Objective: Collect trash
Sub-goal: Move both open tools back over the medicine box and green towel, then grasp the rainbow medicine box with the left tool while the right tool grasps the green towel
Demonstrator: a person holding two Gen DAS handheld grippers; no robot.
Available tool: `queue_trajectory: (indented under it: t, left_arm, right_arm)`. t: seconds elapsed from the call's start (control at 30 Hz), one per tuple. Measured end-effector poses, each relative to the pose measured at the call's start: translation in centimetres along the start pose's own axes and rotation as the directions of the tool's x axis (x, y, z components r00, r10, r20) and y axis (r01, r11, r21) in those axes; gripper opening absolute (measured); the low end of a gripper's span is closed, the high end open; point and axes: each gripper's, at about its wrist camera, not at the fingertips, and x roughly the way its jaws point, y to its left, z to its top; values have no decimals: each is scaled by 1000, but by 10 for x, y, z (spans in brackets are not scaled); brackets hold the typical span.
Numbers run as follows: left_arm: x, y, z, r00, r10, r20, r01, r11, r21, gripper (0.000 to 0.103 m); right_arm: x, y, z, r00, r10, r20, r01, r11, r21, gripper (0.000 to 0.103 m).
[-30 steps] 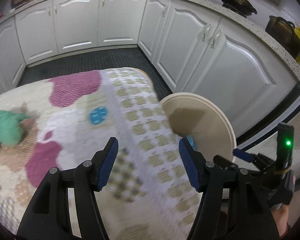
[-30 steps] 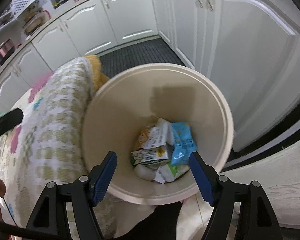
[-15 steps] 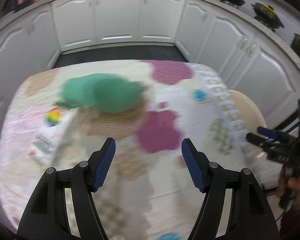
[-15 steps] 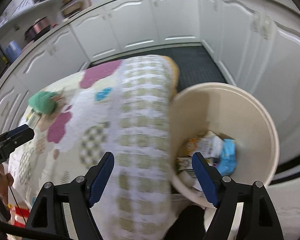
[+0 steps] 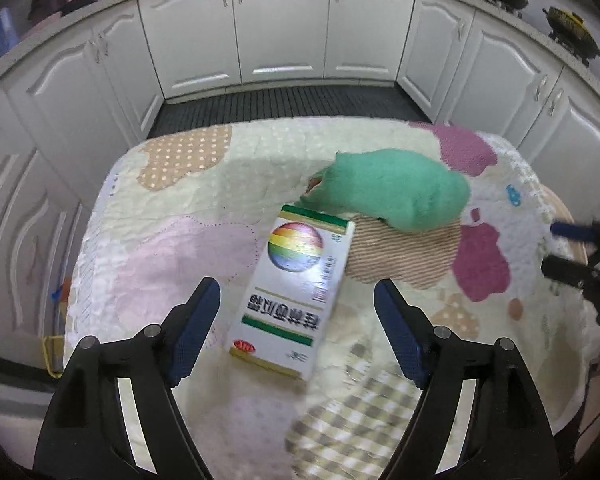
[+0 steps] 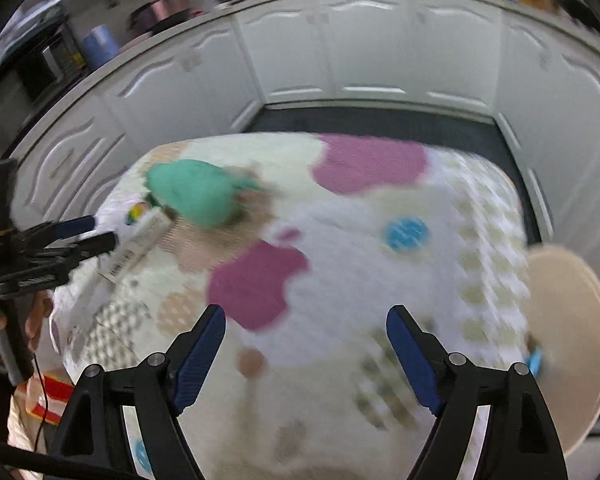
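A white box with a rainbow globe (image 5: 294,296) lies flat on the patterned tablecloth (image 5: 172,248). My left gripper (image 5: 298,326) is open and hovers over it, its fingers on either side of the box's near end. A crumpled green cloth (image 5: 396,190) lies just behind the box. My right gripper (image 6: 306,354) is open and empty over the cloth's right part. The box (image 6: 140,240) and green cloth (image 6: 192,192) also show at the left of the right wrist view, beside the left gripper (image 6: 86,232). The beige trash bin (image 6: 572,344) stands at the table's right edge.
White kitchen cabinets (image 5: 280,36) wrap around the table on three sides, with a dark floor mat (image 5: 284,104) between them. Pots (image 5: 572,28) stand on the counter at the right. The right gripper (image 5: 576,252) shows at the table's right edge.
Both grippers have swung left, away from the bin and over the table. The left one has come up over the white box, which now lies between its fingers.
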Motion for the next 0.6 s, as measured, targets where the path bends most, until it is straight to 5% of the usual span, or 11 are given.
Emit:
queue_trajectory:
  t: [0.3,0.4,0.6]
  left_arm:
    - [37,7,5,996,14,-92,-14,1000,4,78]
    - [39,19,1,994,-22,-112,16,999,-50,64]
    - [29,29,-10,996,-14,-86,5,994,-108,55]
  right_arm:
    - [47,47,62,999,43,-18,-46,981,-190,84]
    - [66,62,74,998,56,-37,-63,967,-247,84]
    - [112,75,84,991,60,-122,-92,957,-276,84]
